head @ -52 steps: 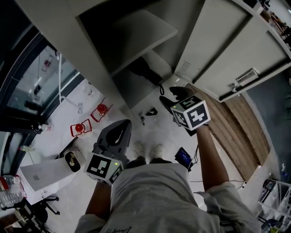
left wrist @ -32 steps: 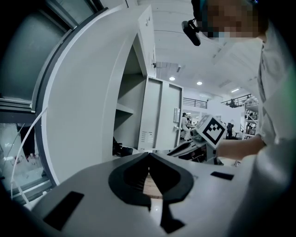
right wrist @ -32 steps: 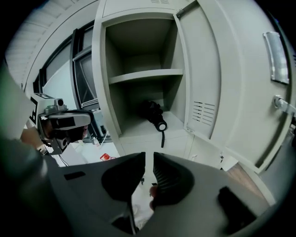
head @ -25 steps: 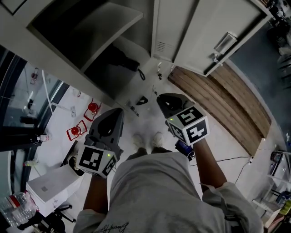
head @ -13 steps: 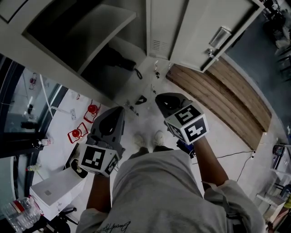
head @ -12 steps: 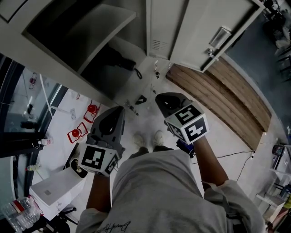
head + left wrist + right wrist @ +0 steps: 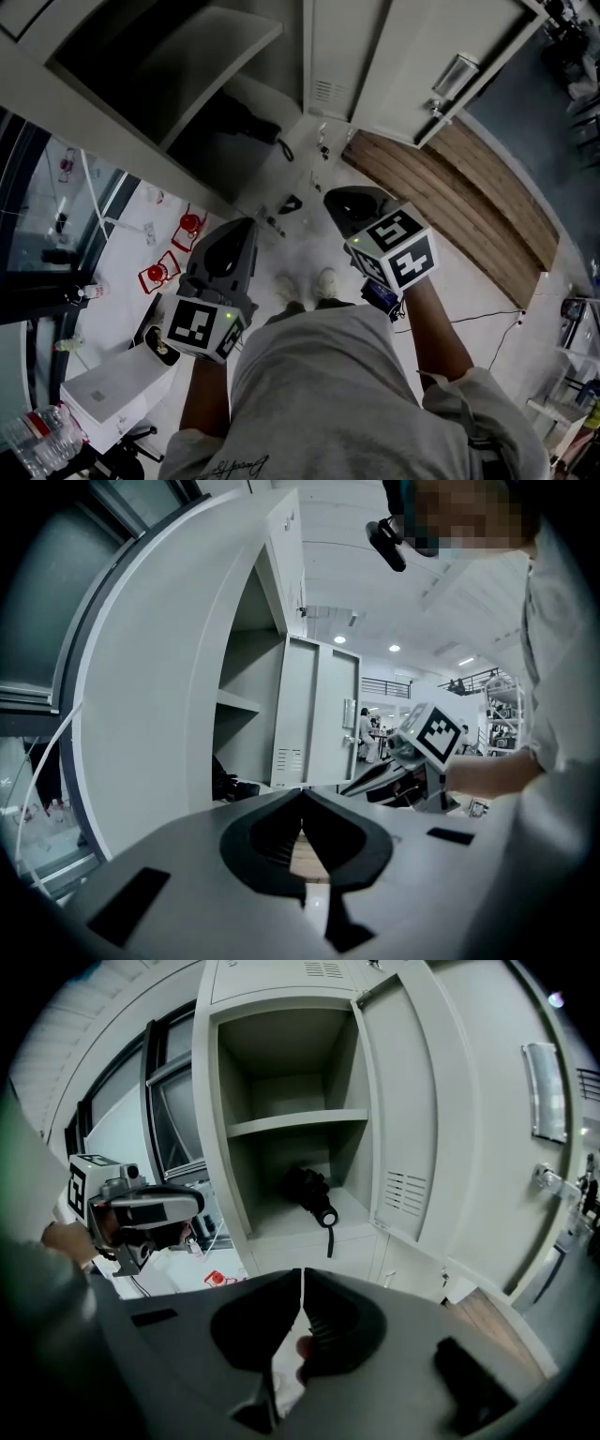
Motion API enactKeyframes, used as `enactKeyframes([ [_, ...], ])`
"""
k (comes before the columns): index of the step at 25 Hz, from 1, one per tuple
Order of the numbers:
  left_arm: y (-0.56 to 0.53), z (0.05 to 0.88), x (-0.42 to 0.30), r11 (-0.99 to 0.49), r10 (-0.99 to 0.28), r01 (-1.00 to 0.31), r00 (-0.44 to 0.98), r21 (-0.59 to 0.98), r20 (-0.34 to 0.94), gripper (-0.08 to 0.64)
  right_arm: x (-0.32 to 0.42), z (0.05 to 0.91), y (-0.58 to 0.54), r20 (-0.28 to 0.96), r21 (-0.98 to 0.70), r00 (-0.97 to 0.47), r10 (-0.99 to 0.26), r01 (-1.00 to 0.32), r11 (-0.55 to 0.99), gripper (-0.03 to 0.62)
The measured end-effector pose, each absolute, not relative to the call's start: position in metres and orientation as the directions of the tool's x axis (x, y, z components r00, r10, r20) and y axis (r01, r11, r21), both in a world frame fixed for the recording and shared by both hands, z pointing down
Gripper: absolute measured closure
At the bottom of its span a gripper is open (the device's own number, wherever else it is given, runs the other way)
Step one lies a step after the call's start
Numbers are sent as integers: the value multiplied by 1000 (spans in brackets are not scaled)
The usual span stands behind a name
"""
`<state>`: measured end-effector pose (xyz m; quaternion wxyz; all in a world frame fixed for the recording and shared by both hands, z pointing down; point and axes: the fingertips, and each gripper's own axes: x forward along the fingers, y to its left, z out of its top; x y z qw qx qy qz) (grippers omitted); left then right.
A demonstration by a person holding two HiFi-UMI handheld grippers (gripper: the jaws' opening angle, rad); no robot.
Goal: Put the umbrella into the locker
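In the locker [image 7: 112, 117], shadow hides half the umbrella [image 7: 246, 120]; the door [image 7: 328, 47] runs off the top edge

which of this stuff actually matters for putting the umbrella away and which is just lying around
Belongs to the job:
- umbrella, lying in the lower compartment of the locker
- its open door
- left gripper and right gripper, both shut, empty

Just lying about:
- red items
- white box
- water bottles
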<state>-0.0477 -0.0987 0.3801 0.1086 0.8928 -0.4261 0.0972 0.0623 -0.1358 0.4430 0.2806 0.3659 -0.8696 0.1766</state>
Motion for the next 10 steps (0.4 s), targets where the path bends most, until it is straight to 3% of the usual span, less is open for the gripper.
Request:
enactKeyframes([
  [10, -102, 379, -49, -613, -741, -783, 617, 110, 263, 545, 54, 440, -138, 613, -89, -585, -531, -719, 689, 559],
])
